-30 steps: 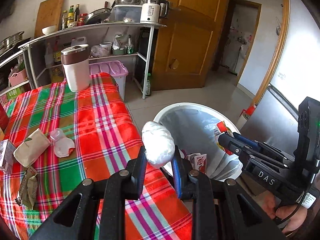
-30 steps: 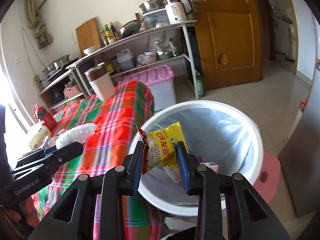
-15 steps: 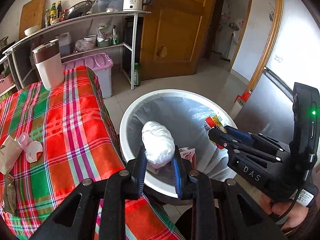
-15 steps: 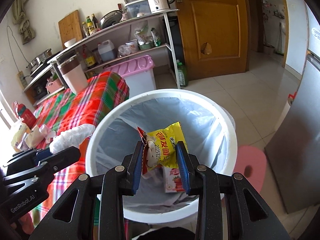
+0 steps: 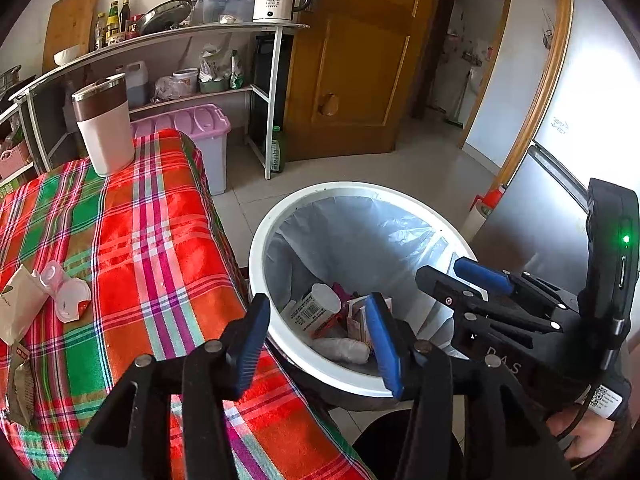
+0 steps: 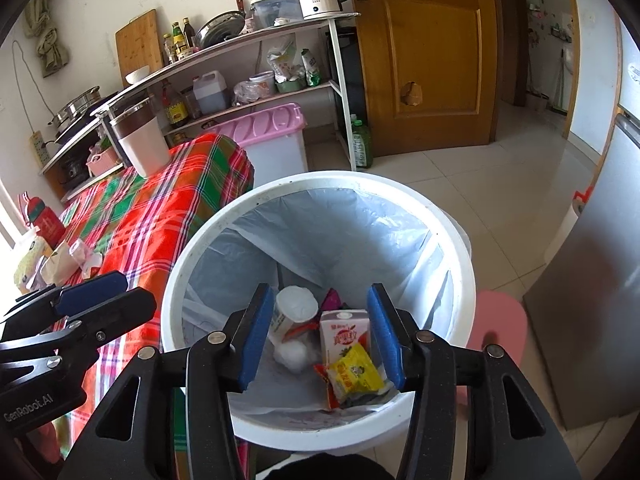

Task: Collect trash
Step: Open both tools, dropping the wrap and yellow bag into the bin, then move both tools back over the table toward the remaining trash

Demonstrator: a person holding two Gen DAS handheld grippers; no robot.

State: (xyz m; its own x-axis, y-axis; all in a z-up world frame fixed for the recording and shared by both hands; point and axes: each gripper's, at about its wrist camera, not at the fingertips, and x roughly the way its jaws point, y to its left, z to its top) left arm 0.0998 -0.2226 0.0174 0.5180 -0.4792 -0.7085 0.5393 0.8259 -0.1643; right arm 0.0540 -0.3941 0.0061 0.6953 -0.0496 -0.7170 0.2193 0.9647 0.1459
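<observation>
Both loads just released. Left gripper (image 5: 316, 334) opening, nothing between the jaws any more; the white crumpled wad (image 5: 340, 350) clamped there a moment ago now lying low in the trash bin (image 5: 360, 190), below and just ahead of the blue pads. Right gripper (image 6: 318, 334) likewise opening and empty-handed; the yellow snack wrapper (image 6: 354, 374) pinched a second back now resting on the liner at the near side of the bin, below the right-hand pad, touching a small drink carton (image 6: 344, 334) just beyond it. Also down there: an upturned white cup (image 6: 294, 306) ahead of the left-hand pad, and a white lump beneath it, probably the same wad seen from the other side.

Both grippers poised over the bin mouth, side by side, each visible in the other's view at the edge.

Meaning for the task: two more pieces collected, this drop finished. Not done overall, though. Off to the left of the left gripper, on the plaid-covered counter (image 5: 132, 240), more litter waiting: a crushed clear cup with a lid (image 5: 66, 296), a pale paper packet (image 5: 18, 308) beside it, and a dull foil wrapper (image 5: 20, 384) nearer the edge. Likely next: back over the counter for those, jaws already parted enough for thin scraps.
</observation>
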